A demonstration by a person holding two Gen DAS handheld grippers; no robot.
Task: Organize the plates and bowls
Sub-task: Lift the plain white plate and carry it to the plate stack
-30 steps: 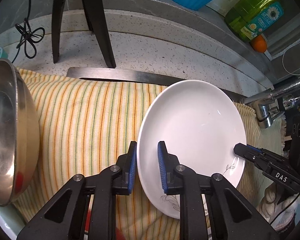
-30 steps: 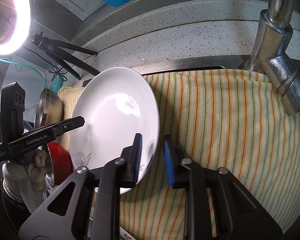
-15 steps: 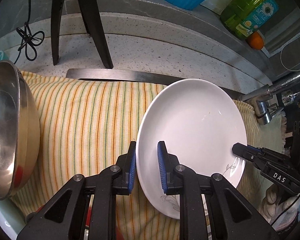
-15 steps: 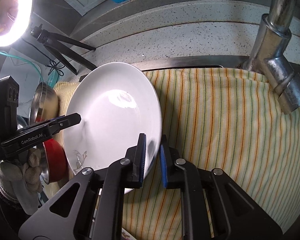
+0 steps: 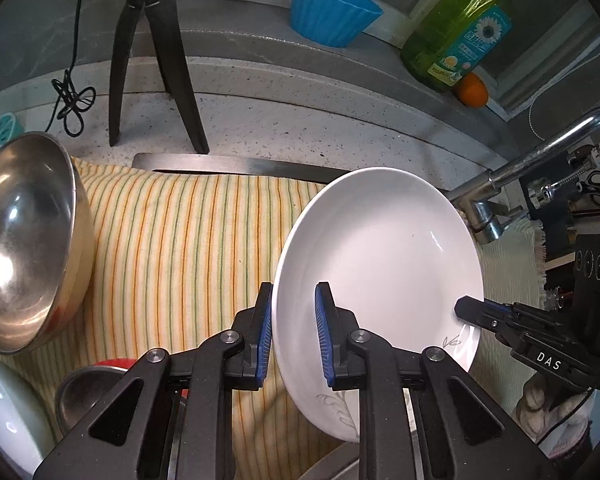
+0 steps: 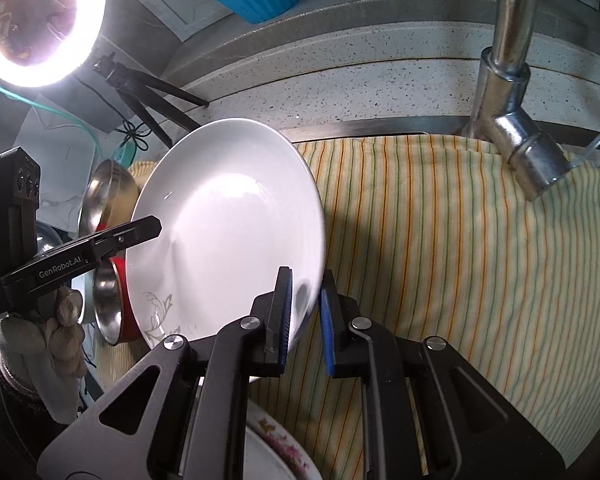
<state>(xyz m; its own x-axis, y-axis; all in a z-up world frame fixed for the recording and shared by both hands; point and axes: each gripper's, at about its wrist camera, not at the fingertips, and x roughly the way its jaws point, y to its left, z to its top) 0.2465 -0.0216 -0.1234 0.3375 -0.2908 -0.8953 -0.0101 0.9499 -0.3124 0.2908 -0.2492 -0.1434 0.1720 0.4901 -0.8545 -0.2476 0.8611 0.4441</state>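
Both claws angled steeply down over striped cloth (image 5: 172, 248) on worktop (image 5: 300, 128). Raised since a second ago; steel bowl (image 5: 24, 240) now lower in view. White plate (image 5: 380, 264) tilted, clear of cloth. Left claw (image 5: 292, 332) pinching plate's left rim; right claw (image 6: 305, 316), then spread, now clamped on opposite rim.
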